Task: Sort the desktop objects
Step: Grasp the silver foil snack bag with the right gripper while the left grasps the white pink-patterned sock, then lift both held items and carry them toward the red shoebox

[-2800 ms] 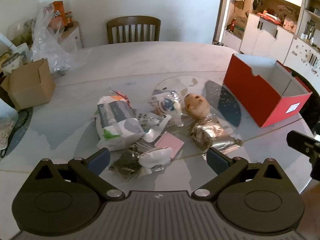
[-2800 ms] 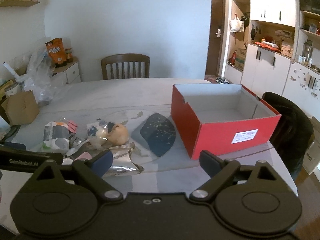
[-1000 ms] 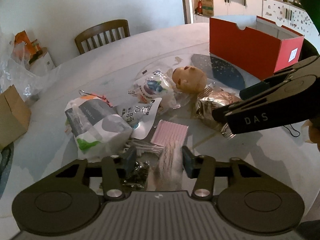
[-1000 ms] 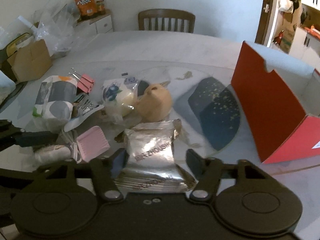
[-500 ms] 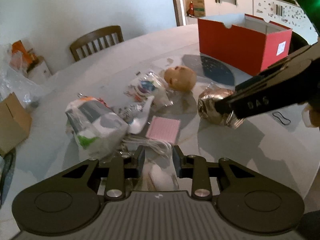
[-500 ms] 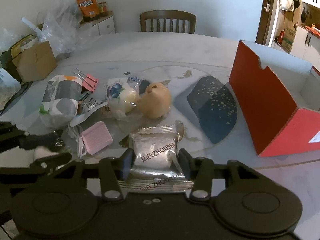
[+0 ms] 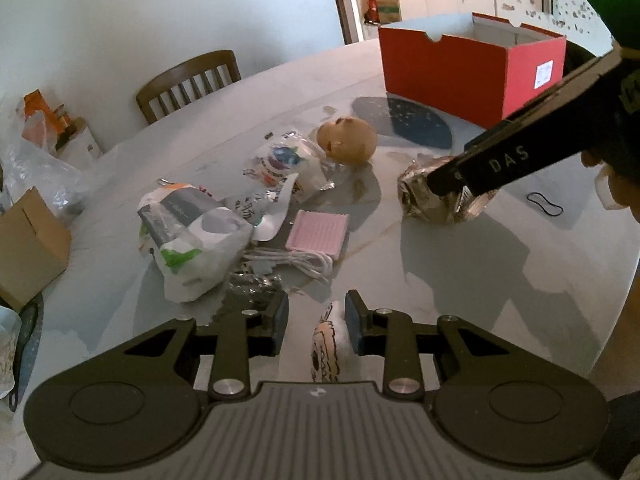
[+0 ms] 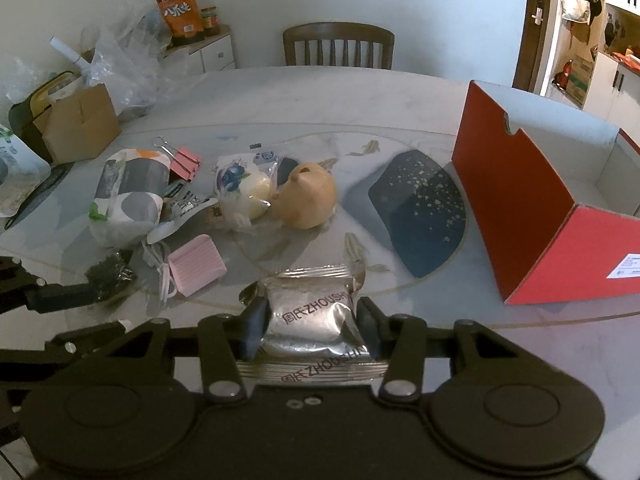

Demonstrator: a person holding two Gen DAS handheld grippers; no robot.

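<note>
The right gripper point(image 8: 310, 330) jaws pinch the silver packet point(image 8: 312, 312) by its sides, just above the counter point(image 8: 440, 320); it looks light and crinkly; the left gripper point(image 7: 316, 316) jaws hold a small soft white toy point(image 7: 326, 344).

Silver foil packet point(image 8: 310, 316) is showing "周氏 ZHOUSHI" on its face and again along its front seam; right gripper point(image 8: 310, 330) is clamping it. Right gripper's finger is reading "DAS" in the left wrist view. Orange snack bag point(image 8: 179, 10) is carrying Chinese characters, roughly "八爪鱼". White label point(image 8: 626, 266) on red box point(image 8: 516, 184): print unreadable.
</note>
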